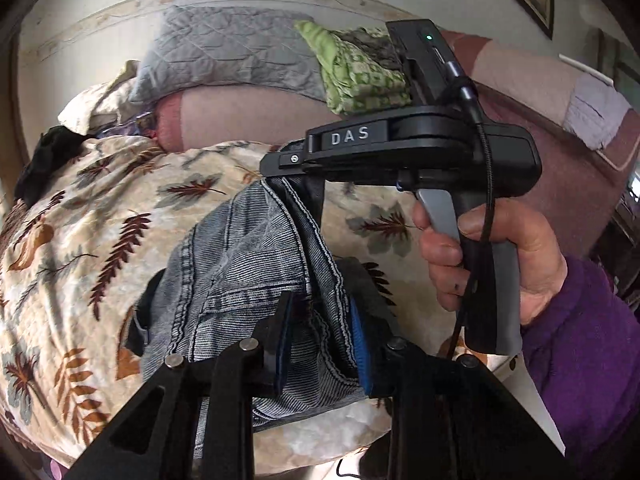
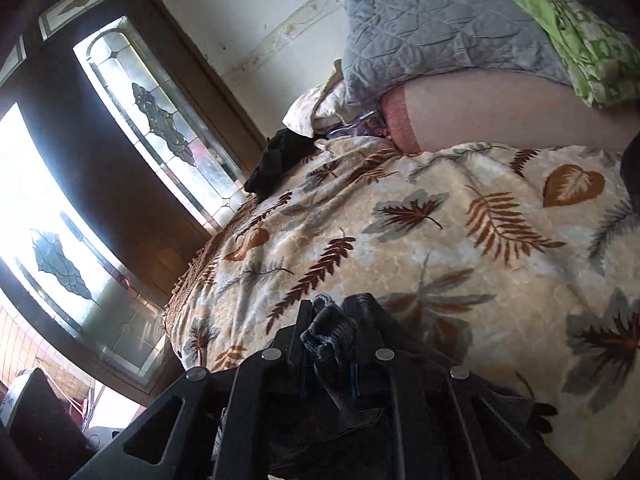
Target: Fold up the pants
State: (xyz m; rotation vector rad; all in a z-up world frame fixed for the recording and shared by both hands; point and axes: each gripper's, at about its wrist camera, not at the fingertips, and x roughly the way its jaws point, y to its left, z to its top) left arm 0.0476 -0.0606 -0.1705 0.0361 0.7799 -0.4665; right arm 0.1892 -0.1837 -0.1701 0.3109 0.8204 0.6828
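Blue denim pants [image 1: 248, 264] hang bunched over the leaf-patterned blanket [image 1: 92, 208] on the bed. My left gripper [image 1: 320, 328] is shut on a fold of the denim near a pocket seam. My right gripper [image 1: 308, 188] shows in the left wrist view, held by a hand in a purple sleeve, and is shut on the far upper edge of the pants. In the right wrist view my right gripper [image 2: 332, 332] pinches a bunch of denim [image 2: 330, 334] above the blanket [image 2: 440, 240].
A grey quilted pillow [image 1: 228, 52] and a green patterned pillow [image 1: 360, 68] lie at the head of the bed. A black garment [image 2: 280, 160] lies at the blanket's far left edge. A dark wooden door with stained glass [image 2: 152, 120] stands left of the bed.
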